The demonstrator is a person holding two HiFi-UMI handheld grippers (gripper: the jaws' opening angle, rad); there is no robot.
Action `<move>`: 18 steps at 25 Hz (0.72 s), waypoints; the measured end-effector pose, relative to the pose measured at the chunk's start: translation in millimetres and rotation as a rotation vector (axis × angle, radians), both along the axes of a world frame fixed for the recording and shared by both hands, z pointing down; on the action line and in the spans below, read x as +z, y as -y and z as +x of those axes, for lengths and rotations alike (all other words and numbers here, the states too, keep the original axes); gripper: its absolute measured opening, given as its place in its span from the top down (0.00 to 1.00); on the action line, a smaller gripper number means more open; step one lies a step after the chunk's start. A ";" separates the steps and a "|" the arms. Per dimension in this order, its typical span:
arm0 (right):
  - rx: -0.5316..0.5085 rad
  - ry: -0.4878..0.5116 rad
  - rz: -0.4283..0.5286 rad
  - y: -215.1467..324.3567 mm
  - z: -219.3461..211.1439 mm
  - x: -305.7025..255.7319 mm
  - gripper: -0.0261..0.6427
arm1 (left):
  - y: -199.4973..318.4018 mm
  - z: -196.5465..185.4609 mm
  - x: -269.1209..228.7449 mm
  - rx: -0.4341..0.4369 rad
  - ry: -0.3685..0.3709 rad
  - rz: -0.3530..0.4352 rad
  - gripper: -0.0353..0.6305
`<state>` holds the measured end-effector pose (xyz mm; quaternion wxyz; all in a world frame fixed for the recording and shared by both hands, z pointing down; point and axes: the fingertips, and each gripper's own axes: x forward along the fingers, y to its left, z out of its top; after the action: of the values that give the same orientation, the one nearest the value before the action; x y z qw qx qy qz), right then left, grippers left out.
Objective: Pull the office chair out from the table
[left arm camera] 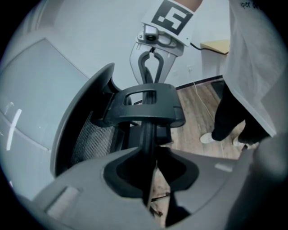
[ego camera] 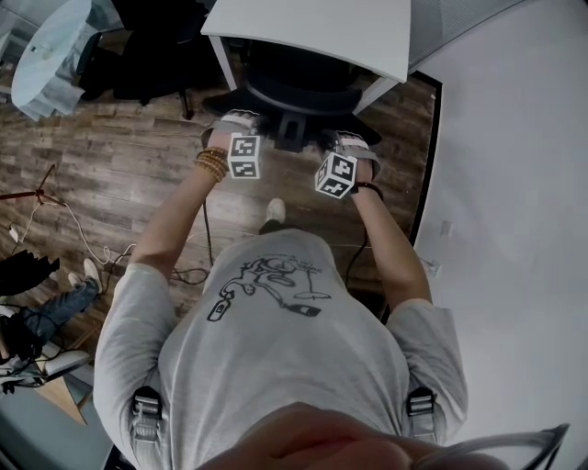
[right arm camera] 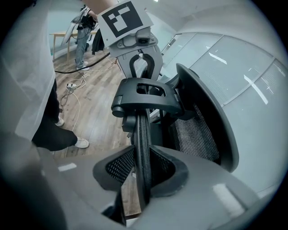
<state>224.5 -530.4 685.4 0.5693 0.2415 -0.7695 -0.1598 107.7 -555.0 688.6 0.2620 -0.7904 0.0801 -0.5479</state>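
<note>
Two grips set: left gripper (left arm camera: 150, 179) and right gripper (right arm camera: 143, 177) each pinch the thin backrest rim (left arm camera: 147, 134) of the office chair (ego camera: 294, 87), jaws narrowed onto it. We see the chair at top centre, tucked partly under the white table (ego camera: 358, 32). We judge the pull is in hand; next needs an even draw toward the lower frame, grip kept.

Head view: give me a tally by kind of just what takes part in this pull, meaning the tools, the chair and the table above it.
Tools: 2, the left tool and the right tool, each clamped on the chair's back edge.
Chairs: 1, the office chair.
Tables: 1, the white table.
Total: 4.
</note>
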 end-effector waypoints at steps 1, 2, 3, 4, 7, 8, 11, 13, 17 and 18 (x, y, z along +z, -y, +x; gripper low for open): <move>0.002 0.000 0.000 -6.0 -1.7 -0.1 0.80 | -5.7 -1.8 -0.1 0.001 0.000 0.000 0.80; 0.006 0.000 -0.001 -12.2 -3.3 0.1 0.80 | -11.4 -3.4 -0.3 0.002 -0.001 0.002 0.80; 0.011 0.002 -0.003 -18.6 -5.0 0.6 0.80 | -17.3 -4.8 -0.5 0.004 -0.001 0.005 0.80; 0.016 0.004 -0.005 -25.4 -6.6 1.3 0.80 | -23.8 -6.1 -0.4 0.006 -0.002 0.006 0.80; 0.026 0.004 -0.004 -45.6 -12.3 2.4 0.80 | -44.1 -11.6 0.6 0.008 -0.002 0.005 0.80; 0.030 0.002 -0.004 -50.6 -15.2 1.9 0.80 | -48.9 -14.6 0.4 0.009 -0.003 0.005 0.80; 0.048 0.001 -0.016 -61.0 -25.9 1.6 0.80 | -58.6 -25.7 -0.1 0.013 -0.001 0.010 0.80; 0.057 -0.001 -0.022 -69.4 -30.6 2.5 0.80 | -66.7 -30.3 0.9 0.014 0.000 0.009 0.80; 0.072 -0.002 -0.022 -92.1 -42.2 3.7 0.80 | -87.7 -41.3 1.7 0.025 0.002 0.003 0.80; 0.077 -0.002 -0.027 -99.2 -46.3 4.4 0.80 | -93.9 -45.2 2.2 0.027 0.002 0.004 0.80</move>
<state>178.2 -431.2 689.8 0.5790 0.2633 -0.7610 -0.1277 62.5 -461.1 690.8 0.2708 -0.7903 0.0703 -0.5452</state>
